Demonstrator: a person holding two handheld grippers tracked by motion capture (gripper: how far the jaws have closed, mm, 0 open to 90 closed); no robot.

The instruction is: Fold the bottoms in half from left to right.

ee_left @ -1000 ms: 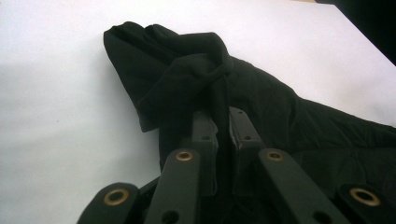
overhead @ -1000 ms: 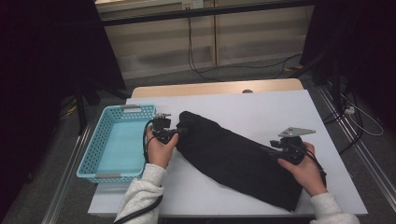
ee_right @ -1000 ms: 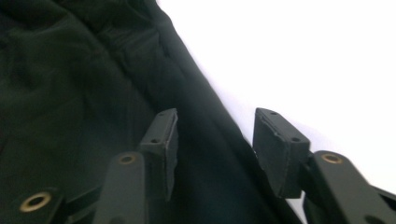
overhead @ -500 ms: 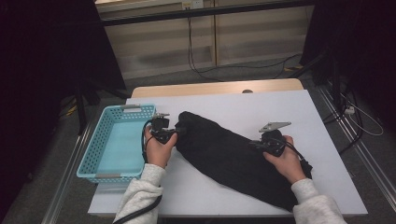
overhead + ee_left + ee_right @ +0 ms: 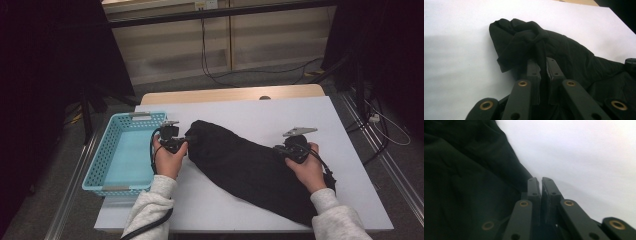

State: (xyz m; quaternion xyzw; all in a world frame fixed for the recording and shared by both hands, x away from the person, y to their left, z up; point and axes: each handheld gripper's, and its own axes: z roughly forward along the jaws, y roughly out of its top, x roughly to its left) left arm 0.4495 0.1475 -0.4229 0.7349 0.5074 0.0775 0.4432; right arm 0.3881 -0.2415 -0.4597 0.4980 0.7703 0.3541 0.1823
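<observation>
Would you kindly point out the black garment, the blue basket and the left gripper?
Garment (image 5: 240, 162), high view: middle of the cloth.
Basket (image 5: 106, 145), high view: left wall.
Left gripper (image 5: 543, 65), left gripper view: between the fingertips, shut on cloth.

I brought my right gripper (image 5: 291, 148) in from past the far end of the black garment (image 5: 250, 167) onto its upper edge, closer to the blue basket (image 5: 107, 165). Its jaws have just been closing, easing a touch after; now they pinch that cloth edge.
</observation>
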